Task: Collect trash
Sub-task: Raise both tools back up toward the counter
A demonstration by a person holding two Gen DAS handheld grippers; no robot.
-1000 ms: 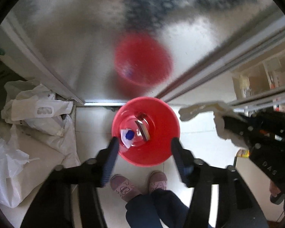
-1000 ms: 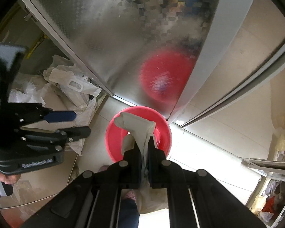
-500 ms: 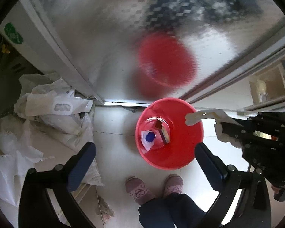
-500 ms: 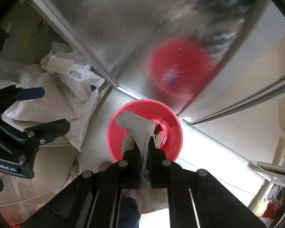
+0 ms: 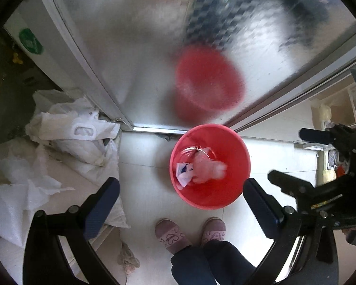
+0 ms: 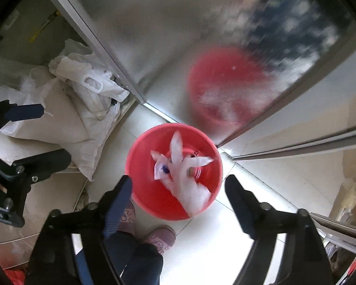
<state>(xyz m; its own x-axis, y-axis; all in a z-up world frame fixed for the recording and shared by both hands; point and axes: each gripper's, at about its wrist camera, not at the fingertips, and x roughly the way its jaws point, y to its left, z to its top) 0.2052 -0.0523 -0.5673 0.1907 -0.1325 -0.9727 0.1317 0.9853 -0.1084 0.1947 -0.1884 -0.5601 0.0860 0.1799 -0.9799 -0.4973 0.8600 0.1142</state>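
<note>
Both the right tool [image 6: 178, 185] and left tool [image 5: 181, 190] gape apart and empty, and the blurred white tissue [image 6: 189, 185] mid-frame may snag the red bucket [image 6: 140, 190] rim and spill onto the floor

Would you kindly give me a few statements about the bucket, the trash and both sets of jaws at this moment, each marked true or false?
1. The right gripper has its jaws clamped on the white tissue. False: the jaws stand wide apart and the tissue, blurred, is inside the red bucket.
2. The left gripper has open jaws holding nothing. True.
3. The red bucket stands on the floor beside a frosted glass door. True.
4. The bucket holds only the tissue. False: a white and blue wrapper also lies in it.
5. White plastic bags lie piled to the left of the bucket in the left wrist view. True.
</note>
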